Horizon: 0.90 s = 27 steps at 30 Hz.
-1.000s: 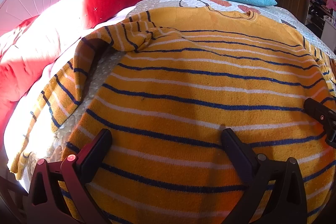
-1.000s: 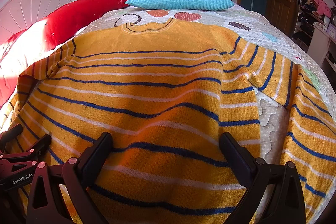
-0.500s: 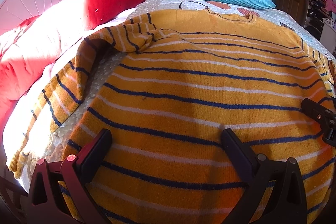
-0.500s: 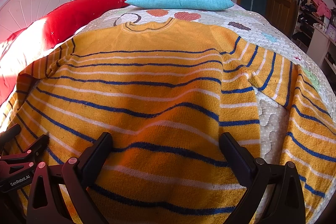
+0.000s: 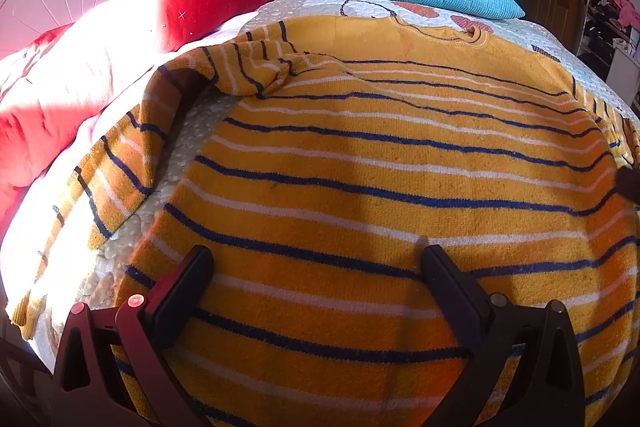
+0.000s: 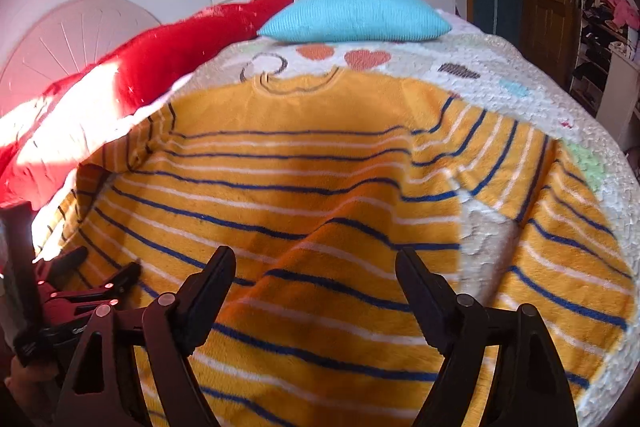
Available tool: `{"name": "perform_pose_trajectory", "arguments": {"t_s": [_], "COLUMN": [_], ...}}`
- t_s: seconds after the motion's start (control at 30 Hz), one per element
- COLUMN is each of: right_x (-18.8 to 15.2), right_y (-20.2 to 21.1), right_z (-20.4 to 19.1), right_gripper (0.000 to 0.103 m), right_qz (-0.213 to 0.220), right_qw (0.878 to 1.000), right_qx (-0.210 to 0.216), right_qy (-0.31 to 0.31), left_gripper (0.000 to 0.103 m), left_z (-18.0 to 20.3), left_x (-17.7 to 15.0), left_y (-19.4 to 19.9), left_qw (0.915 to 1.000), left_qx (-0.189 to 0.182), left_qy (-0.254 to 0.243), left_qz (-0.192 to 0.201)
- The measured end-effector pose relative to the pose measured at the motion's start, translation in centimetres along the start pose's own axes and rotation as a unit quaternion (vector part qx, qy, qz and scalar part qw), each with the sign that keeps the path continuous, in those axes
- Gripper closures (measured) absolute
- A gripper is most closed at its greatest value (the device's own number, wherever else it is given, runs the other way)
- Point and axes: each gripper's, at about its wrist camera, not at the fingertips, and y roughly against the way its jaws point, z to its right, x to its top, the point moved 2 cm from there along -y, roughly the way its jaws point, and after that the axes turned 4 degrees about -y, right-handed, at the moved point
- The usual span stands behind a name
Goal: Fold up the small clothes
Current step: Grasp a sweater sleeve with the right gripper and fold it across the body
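Right hand-held gripper (image 6: 316,291) lifts, jaws closing around a raised sweater (image 6: 320,187) ridge, no pinch yet; left hand-held gripper (image 5: 316,287) unmoved, wide open, empty. Fold starting.

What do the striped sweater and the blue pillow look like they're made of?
Striped sweater: apparently a soft knit, wool or acrylic, with a fuzzy matte surface and visible knit rows. Blue pillow: apparently a woven or knitted cover, with a fine ribbed grid texture and no sheen.

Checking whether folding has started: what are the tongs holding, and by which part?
Nothing yet. The left tongs stand open over the sweater near its hem; the right tongs are closing with sweater fabric between them, pads not pressing it.
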Motion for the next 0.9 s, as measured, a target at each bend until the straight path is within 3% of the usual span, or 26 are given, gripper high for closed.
{"name": "perform_pose_trajectory", "arguments": {"t_s": [0.13, 0.27, 0.37, 0.47, 0.53, 0.57, 0.6, 0.63, 0.67, 0.77, 0.9], "right_x": [-0.6, -3.6, -6.2, -8.2, -8.6, -8.2, -7.7, -6.9, -6.2, -3.9, -2.2], "right_y": [4.7, 6.2, 6.6, 5.5, 4.6, 4.6, 4.6, 4.8, 5.0, 7.9, 12.6], "right_z": [4.2, 8.2, 7.6, 6.0, 6.0, 6.3, 6.8, 7.4, 7.8, 10.5, 17.3], "right_gripper": [0.017, 0.017, 0.017, 0.017, 0.025, 0.040, 0.073, 0.090, 0.095, 0.095, 0.095], "right_qz": [0.007, -0.055, -0.076, -0.084, -0.082, -0.077, -0.073, -0.068, -0.057, -0.007, 0.055], "right_qw": [0.998, 0.996, 0.995, 0.988, 0.986, 0.989, 0.992, 0.994, 0.996, 0.998, 0.981], "right_qx": [-0.057, -0.064, -0.042, -0.079, -0.092, -0.082, -0.071, -0.063, -0.058, -0.035, -0.086], "right_qy": [0.024, 0.013, 0.040, 0.107, 0.114, 0.097, 0.076, 0.053, 0.032, -0.049, -0.162], "left_gripper": [0.000, 0.000, 0.000, 0.000, 0.000, 0.000, 0.000, 0.000, 0.000, 0.000, 0.000], "left_z": [0.0, 0.1, 0.1, 0.2, 0.2, 0.2, 0.2, 0.2, 0.2, 0.2, 0.2], "left_x": [0.0, -0.1, -0.1, -0.2, -0.1, -0.1, -0.1, -0.1, -0.1, -0.1, -0.1], "left_y": [0.0, 0.1, 0.1, 0.1, 0.1, 0.1, 0.1, 0.1, 0.1, 0.1, 0.1], "left_qw": [1.0000, 1.0000, 1.0000, 1.0000, 1.0000, 1.0000, 1.0000, 1.0000, 1.0000, 1.0000, 1.0000], "left_qx": [0.000, 0.004, 0.006, 0.006, 0.006, 0.006, 0.006, 0.006, 0.006, 0.006, 0.005], "left_qy": [0.001, 0.000, -0.001, -0.001, 0.000, 0.000, -0.001, -0.001, -0.001, -0.001, 0.000], "left_qz": [0.001, 0.003, 0.004, 0.004, 0.004, 0.004, 0.004, 0.004, 0.004, 0.004, 0.004]}}
